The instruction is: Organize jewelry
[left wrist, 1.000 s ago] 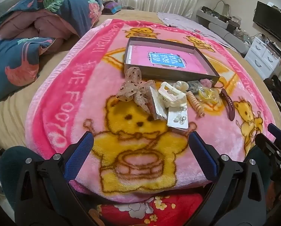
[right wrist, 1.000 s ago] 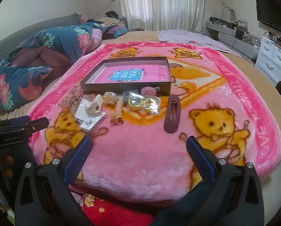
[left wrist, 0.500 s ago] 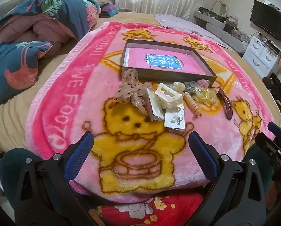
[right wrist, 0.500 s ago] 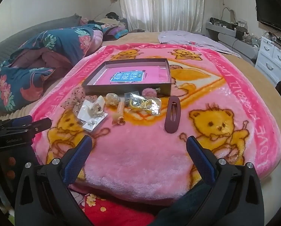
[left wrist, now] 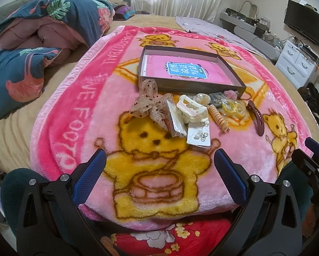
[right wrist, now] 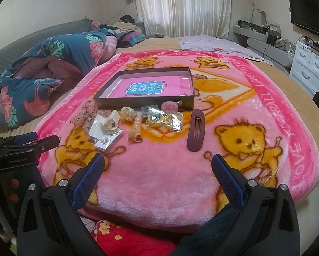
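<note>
Shallow box [left wrist: 187,85] holds only a pink booklet [left wrist: 185,69]; left hand-held gripper [left wrist: 159,168] and right hand-held gripper [right wrist: 158,167] both gape empty.

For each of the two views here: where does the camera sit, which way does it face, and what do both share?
Left wrist: behind the open left tool, facing forward over the pink blanket toward the box; the right tool's tip shows at right.
Right wrist: behind the open right tool, same heading, further right; the left tool shows at left.
Shared: box, maroon clip, white claw clip.
</note>
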`<state>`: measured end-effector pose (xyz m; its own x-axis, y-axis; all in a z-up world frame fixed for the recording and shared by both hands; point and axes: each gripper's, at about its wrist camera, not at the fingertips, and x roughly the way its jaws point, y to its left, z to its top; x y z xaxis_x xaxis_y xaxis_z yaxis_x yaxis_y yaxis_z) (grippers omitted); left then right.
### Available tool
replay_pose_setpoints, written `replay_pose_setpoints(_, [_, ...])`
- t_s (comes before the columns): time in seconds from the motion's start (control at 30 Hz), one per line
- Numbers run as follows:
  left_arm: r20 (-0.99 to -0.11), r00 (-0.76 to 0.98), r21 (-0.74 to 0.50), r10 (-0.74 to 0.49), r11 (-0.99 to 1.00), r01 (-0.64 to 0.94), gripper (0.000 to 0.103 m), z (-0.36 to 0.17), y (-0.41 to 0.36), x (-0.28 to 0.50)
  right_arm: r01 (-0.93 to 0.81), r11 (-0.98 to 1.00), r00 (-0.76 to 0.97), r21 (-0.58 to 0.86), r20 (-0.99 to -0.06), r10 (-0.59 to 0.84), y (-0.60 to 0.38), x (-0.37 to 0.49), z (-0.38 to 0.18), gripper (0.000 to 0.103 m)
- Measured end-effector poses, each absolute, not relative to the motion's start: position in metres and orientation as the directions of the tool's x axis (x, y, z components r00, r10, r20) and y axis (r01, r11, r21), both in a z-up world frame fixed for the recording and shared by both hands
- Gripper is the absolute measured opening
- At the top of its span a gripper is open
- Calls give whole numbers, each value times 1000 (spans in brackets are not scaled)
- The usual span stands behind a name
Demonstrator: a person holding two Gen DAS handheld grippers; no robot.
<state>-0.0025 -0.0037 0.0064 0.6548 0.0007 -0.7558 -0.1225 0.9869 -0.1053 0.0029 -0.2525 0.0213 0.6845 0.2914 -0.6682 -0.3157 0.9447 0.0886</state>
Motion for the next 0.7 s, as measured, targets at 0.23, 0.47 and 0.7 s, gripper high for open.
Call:
replay_pose_setpoints(0.23, [-755, 656, -104, 2, 987, -122, 95, 6, -4, -3, -317, 944, 685, 88, -667, 292, -253, 3, 21, 99])
replay_pose_setpoints(0.47, [-755, 656, -103, 3, 987, -122, 95, 6, -4, -3, -318, 944, 686, 91, -665, 296, -253, 2, 22, 99])
replay_pose_setpoints(0.7, [-754, 657, -105, 0, 987, -121, 95, 7, -4, -3, -317, 944, 687, 94, -664, 296, -254, 2, 22, 99])
